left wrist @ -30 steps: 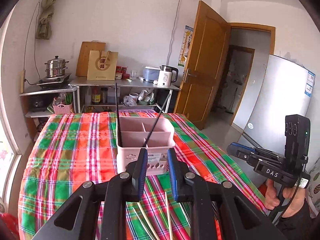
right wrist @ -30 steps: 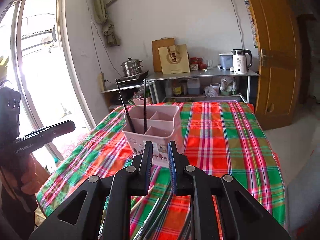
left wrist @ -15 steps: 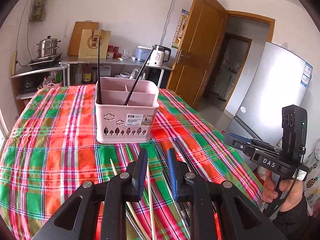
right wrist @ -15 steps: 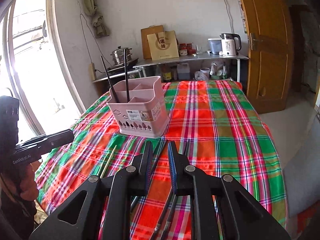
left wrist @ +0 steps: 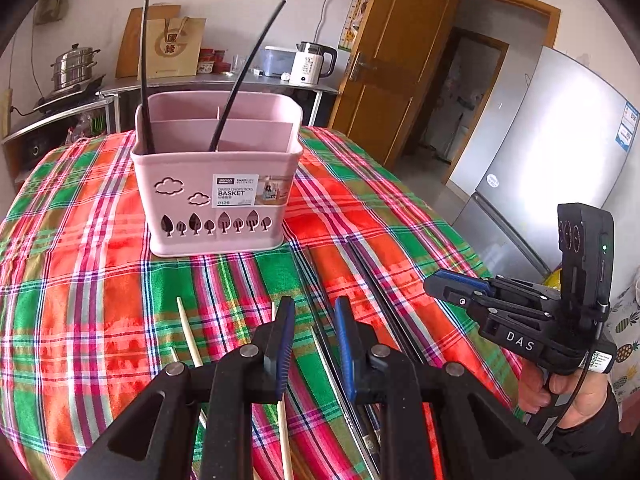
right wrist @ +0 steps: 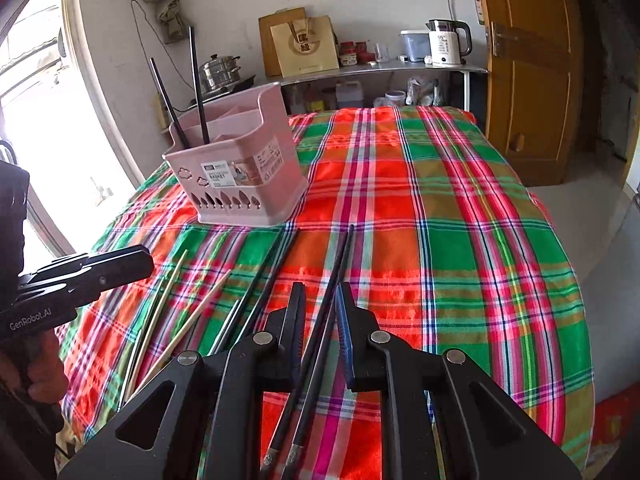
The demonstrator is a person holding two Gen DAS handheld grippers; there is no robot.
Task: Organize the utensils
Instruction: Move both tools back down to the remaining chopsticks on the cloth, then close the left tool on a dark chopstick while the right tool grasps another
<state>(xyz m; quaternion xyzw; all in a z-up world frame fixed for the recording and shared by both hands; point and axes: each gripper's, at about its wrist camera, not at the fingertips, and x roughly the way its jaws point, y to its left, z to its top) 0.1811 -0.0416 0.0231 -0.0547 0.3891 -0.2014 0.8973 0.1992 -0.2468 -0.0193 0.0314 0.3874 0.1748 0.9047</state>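
A pink divided chopstick basket [left wrist: 216, 184] stands on the plaid tablecloth [left wrist: 80, 280] and holds two black chopsticks [left wrist: 240, 72]; it also shows in the right wrist view [right wrist: 240, 184]. Several wooden chopsticks [left wrist: 188, 328] and black chopsticks [left wrist: 376, 280] lie on the cloth in front of it. My left gripper [left wrist: 315, 320] is open and empty above the wooden and black sticks. My right gripper [right wrist: 320, 304] is open and low over a pair of black chopsticks [right wrist: 340, 264], which lie between its jaws. More wooden chopsticks [right wrist: 192, 316] lie to its left.
The right gripper also shows at the table's right edge [left wrist: 520, 320], the left gripper at the left edge [right wrist: 80, 276]. Beyond the table are a shelf with kettle [right wrist: 444, 42], a door [right wrist: 528, 60] and a fridge [left wrist: 552, 152].
Both grippers have dropped and tilted down toward the tablecloth and the chopsticks in front of the basket. The right gripper now straddles a black pair. Both stayed open.
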